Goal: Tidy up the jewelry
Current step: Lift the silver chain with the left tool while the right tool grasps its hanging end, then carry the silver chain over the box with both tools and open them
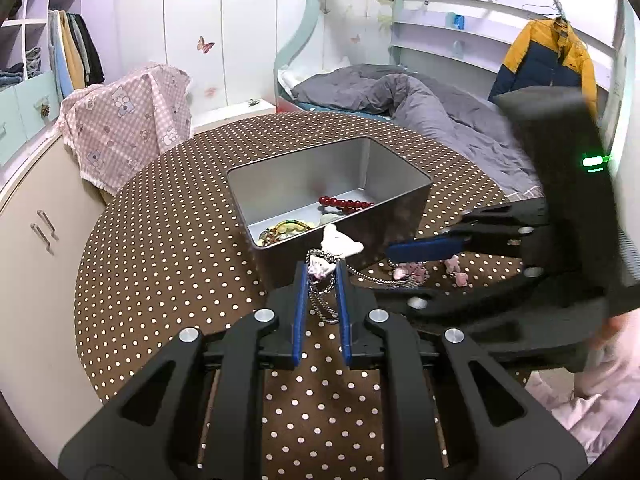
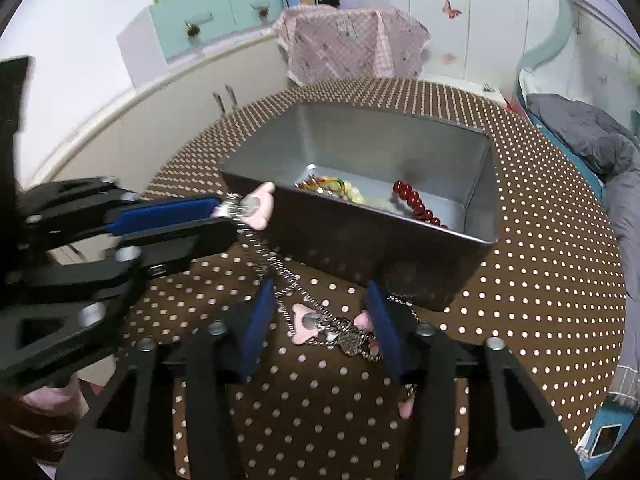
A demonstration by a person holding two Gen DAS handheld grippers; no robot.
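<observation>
Blurring smears the right gripper (image 2: 320, 328), so its pads' contact with the chain necklace (image 2: 320, 320) between its parted jaws is unclear. Pink bone charms dot that silver chain, which runs from the polka-dot table (image 2: 540, 260) up to the left gripper (image 1: 323, 276), clamped on it beside the metal tin (image 2: 478, 184) holding red beads (image 2: 416, 202).

You've got even, soft indoor light, no hard shadows. Fisheye bends edges, dark vignette at corners. Right gripper (image 1: 404, 250) motion-blurred at 3 o'clock in left-wrist view.
</observation>
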